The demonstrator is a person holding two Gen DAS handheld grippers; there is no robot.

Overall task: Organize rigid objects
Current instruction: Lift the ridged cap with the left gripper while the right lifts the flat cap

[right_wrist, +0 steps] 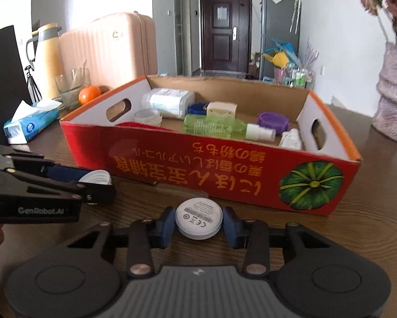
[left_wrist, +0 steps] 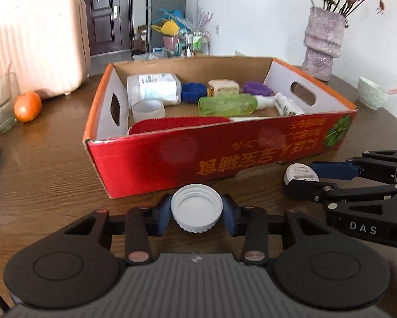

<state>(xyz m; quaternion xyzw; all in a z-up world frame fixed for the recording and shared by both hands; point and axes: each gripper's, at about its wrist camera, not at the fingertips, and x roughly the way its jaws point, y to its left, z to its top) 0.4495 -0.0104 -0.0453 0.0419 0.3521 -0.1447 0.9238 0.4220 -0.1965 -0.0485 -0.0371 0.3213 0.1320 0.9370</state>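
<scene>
A white screw cap [left_wrist: 196,208] lies open side up on the wooden table, in front of the red cardboard box [left_wrist: 225,153]. My left gripper [left_wrist: 196,212] is shut on it, a blue pad on each side. In the right wrist view a white round disc with a printed label [right_wrist: 198,217] sits between the blue pads of my right gripper [right_wrist: 198,221], which is shut on it. Each gripper shows in the other's view: the right gripper [left_wrist: 303,179] with the disc [left_wrist: 300,173], the left gripper [right_wrist: 96,182] with the cap [right_wrist: 97,177].
The box [right_wrist: 150,164] holds a white jar [left_wrist: 153,88], a tape roll [left_wrist: 148,108], a green bottle [left_wrist: 227,104], blue and purple lids and a red item. Around it stand an orange [left_wrist: 27,106], a glass, a tissue pack [right_wrist: 30,126], a pink vase [left_wrist: 323,45] and a pale bowl [left_wrist: 372,92].
</scene>
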